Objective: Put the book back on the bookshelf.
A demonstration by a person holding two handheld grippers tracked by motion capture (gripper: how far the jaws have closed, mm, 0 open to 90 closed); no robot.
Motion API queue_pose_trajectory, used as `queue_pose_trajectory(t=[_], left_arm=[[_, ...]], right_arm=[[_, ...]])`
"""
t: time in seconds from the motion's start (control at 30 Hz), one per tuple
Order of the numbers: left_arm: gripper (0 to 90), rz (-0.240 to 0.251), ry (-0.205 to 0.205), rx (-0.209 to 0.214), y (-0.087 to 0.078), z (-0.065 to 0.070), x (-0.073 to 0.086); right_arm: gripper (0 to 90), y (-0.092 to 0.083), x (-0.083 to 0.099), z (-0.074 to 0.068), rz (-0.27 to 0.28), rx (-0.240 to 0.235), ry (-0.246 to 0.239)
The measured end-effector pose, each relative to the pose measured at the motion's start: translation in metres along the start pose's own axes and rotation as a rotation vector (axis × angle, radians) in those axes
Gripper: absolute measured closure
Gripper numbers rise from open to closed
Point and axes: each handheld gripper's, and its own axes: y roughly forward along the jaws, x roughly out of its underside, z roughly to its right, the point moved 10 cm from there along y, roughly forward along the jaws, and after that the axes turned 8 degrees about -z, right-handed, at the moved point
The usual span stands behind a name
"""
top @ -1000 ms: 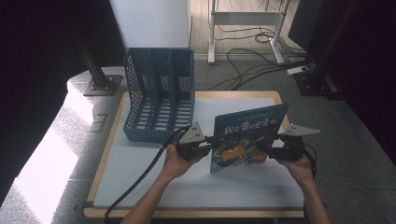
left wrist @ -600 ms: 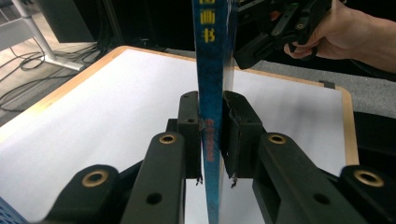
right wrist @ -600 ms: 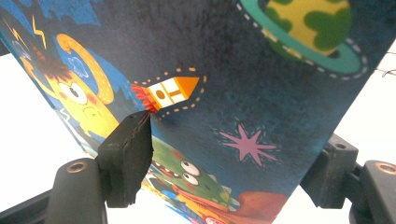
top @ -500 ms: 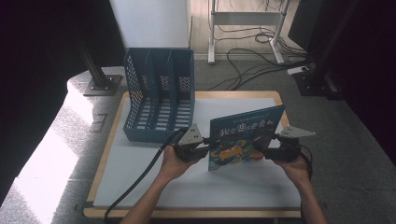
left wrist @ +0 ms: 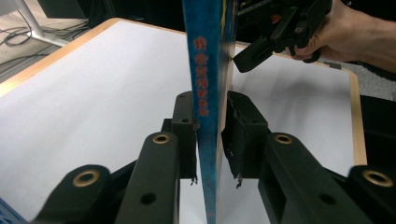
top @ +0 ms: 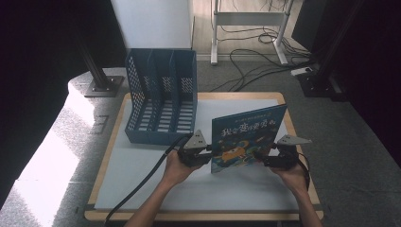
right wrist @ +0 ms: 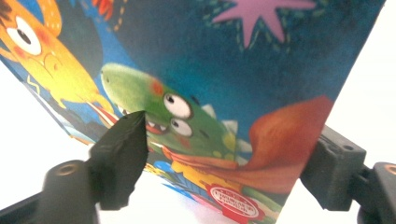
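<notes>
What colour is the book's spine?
Blue, with red lettering, on the book; clearest in the left gripper view.

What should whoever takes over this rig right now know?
Left tool: jaws clamp the spine of the book and have just been opening a little.
Right tool: open, one jaw tip against the book's far edge.
Book: upright, low over the white board, beside the blue file rack.
Done: book stood on edge.
Left: probably slot it into a rack compartment; all three look empty.
</notes>
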Motion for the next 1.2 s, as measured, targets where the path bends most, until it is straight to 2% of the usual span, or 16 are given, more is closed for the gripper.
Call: queue_pose_trajectory(t=[0.07,0.27,0.4,0.5,0.57,0.77,0.87,1.0,1.2], left_arm=[[75.1,0.0,-0.007,0.001,0.001,0.0,0.001],[72.3,-0.015,-0.018,0.026,0.007,0.002,0.007],[71.1,-0.027,-0.018,0.026,0.012,0.003,0.01],[76.0,-0.028,-0.017,0.009,0.013,0.002,0.011],[77.8,-0.023,-0.021,0.025,0.013,0.002,0.011],[80.2,-0.019,-0.002,0.034,0.011,0.004,0.011],[80.4,-0.006,0.002,0.031,0.008,0.005,0.01],[80.5,0.028,-0.014,0.036,-0.001,0.004,0.003],[80.6,0.044,-0.022,0.011,-0.018,-0.001,0.0]], right_arm=[[27.7,-0.002,0.001,0.001,0.01,0.027,-0.013],[31.2,-0.005,0.002,0.002,0.034,0.049,-0.024],[31.4,-0.005,0.002,0.002,0.035,0.054,-0.027],[31.6,-0.005,0.002,0.001,0.034,0.054,-0.035],[32.0,-0.006,0.002,0.001,0.034,0.06,-0.041],[32.3,-0.006,0.001,0.0,0.037,0.076,-0.049],[32.4,-0.008,-0.001,-0.002,0.04,0.086,-0.061],[32.3,-0.012,-0.01,-0.006,0.06,0.085,-0.067],[32.2,-0.012,-0.028,-0.014,0.064,0.074,-0.087]])
